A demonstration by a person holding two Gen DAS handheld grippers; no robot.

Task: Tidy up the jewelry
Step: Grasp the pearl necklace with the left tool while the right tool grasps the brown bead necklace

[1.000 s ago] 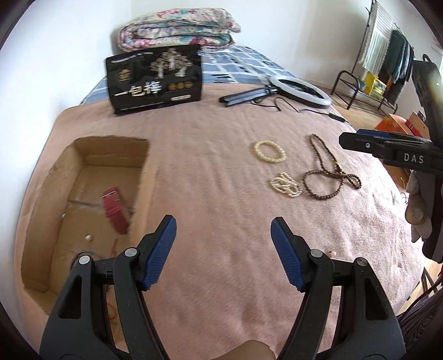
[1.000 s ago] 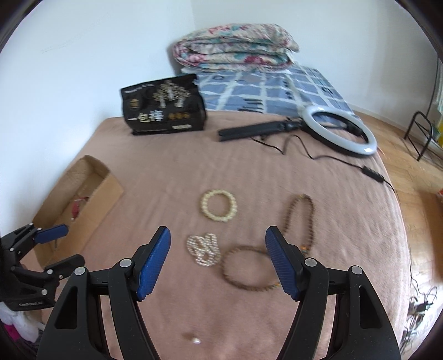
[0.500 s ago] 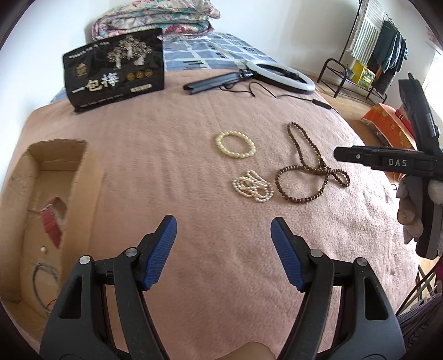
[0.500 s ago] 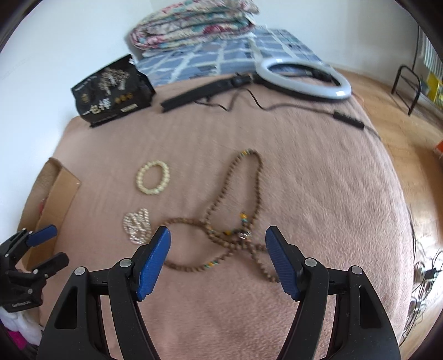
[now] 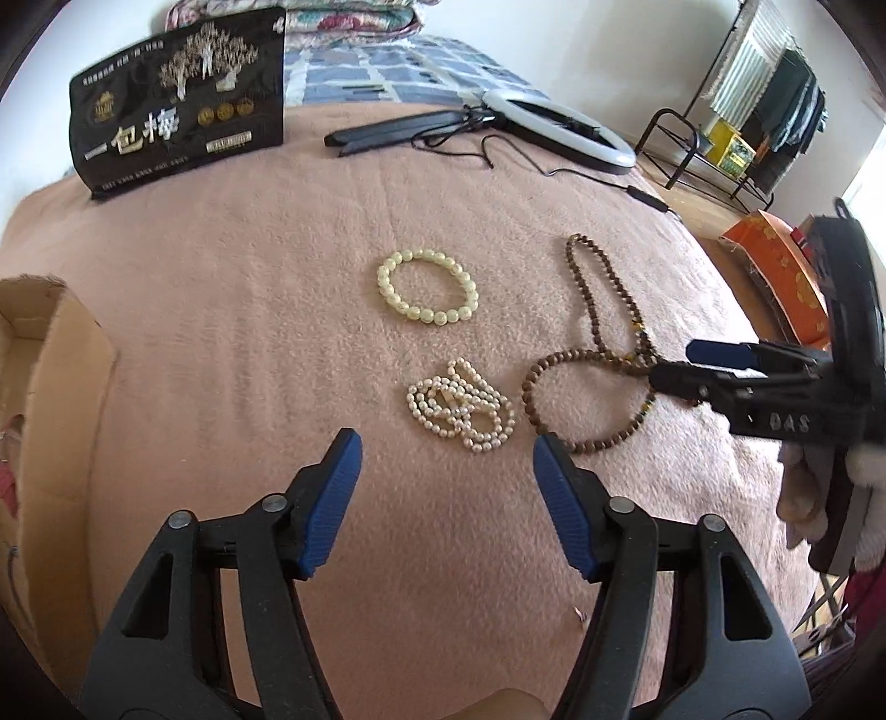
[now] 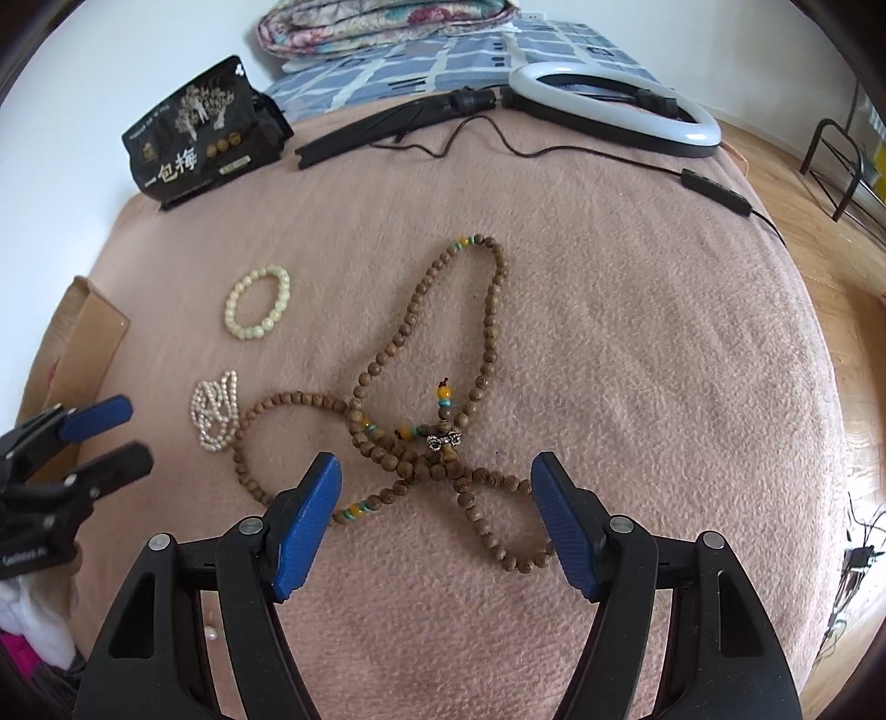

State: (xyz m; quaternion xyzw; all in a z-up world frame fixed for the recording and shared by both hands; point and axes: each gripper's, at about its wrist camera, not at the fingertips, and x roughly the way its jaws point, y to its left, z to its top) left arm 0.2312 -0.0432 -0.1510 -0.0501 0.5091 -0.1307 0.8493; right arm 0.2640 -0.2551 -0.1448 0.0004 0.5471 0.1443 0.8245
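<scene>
On the pink blanket lie a cream bead bracelet (image 5: 426, 288) (image 6: 257, 302), a bunched pearl strand (image 5: 459, 404) (image 6: 216, 410) and a long brown bead necklace (image 5: 598, 343) (image 6: 490, 315). My left gripper (image 5: 446, 443) (image 6: 133, 431) hovers just short of the pearl strand. Its jaws are closing, with nothing between the blue pads. My right gripper (image 6: 436, 462) (image 5: 678, 365) stands open over the necklace's knotted crossing, pads clear of the beads. A cardboard box (image 5: 55, 354) (image 6: 83, 327) sits at the left edge, its inside mostly out of view.
At the back lie a black printed packet (image 5: 177, 127), a ring light (image 6: 614, 105) with its cable, and a folded quilt (image 6: 376, 22). A loose pearl (image 6: 210, 631) rests near the front edge. A clothes rack (image 5: 747, 111) and an orange box (image 5: 775, 266) stand beyond the bed.
Both grippers came forward and down toward the jewelry. The left view swung right, away from the box; its jaws narrowed a little. The right gripper now straddles the necklace's crossing.
</scene>
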